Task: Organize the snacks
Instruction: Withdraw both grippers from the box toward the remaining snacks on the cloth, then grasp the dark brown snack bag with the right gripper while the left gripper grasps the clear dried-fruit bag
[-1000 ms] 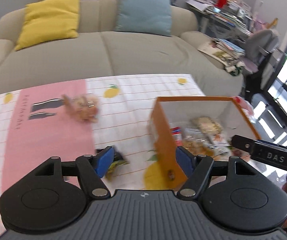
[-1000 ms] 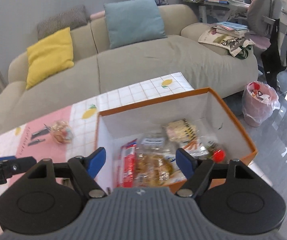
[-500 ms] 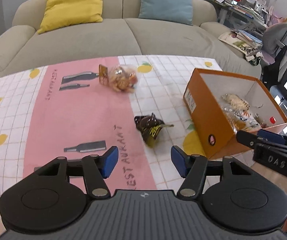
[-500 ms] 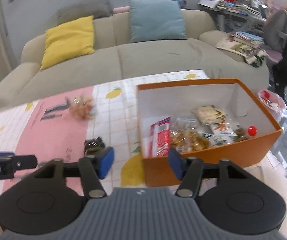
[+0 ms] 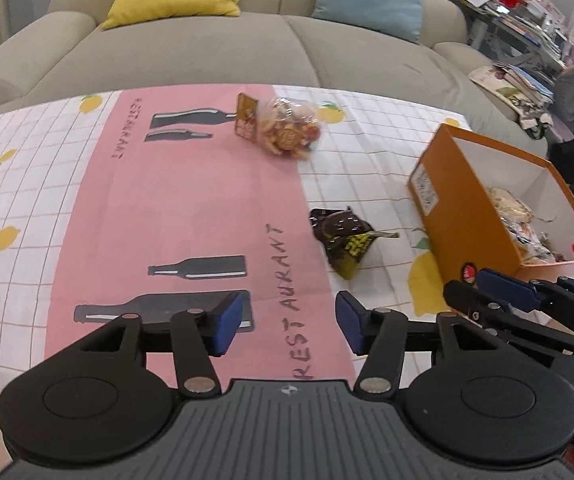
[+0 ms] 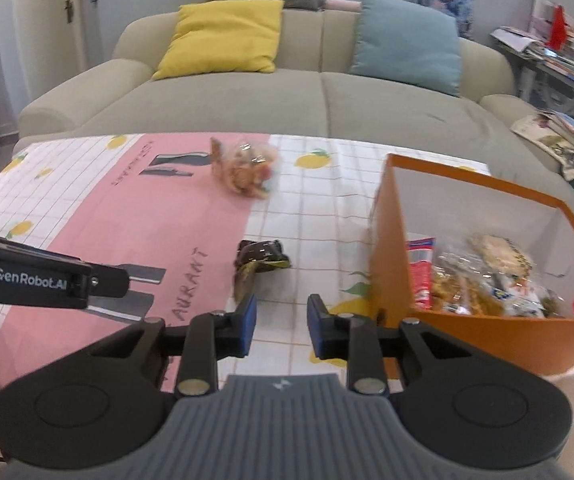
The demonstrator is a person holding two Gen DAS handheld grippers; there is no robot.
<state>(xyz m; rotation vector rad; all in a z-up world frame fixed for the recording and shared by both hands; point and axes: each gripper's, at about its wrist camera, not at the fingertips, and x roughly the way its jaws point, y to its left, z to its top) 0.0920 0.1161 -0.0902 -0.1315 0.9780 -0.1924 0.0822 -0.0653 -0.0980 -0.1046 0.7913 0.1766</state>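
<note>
You are holding both grippers low over the near edge of the tablecloth (image 5: pixel 191 200), and neither is carrying anything. The left gripper (image 5: pixel 289 322) is closing its jaws on empty air, a clear gap showing between the blue pads. The right gripper (image 6: pixel 279 326) is drawn in narrow with nothing between its pads.

The dark snack packet (image 6: pixel 259 260) is lying just beyond the right gripper's fingertips, left of the orange box (image 6: pixel 387 248), which is already holding several snacks. The clear bag of mixed snacks (image 5: pixel 287 130) is sitting far back on the cloth, well apart from the box.

With jaws this narrow, you are risking shoving the crumpled dark packet along the cloth instead of straddling it. You are also working both grippers close together, so they could be clashing.
</note>
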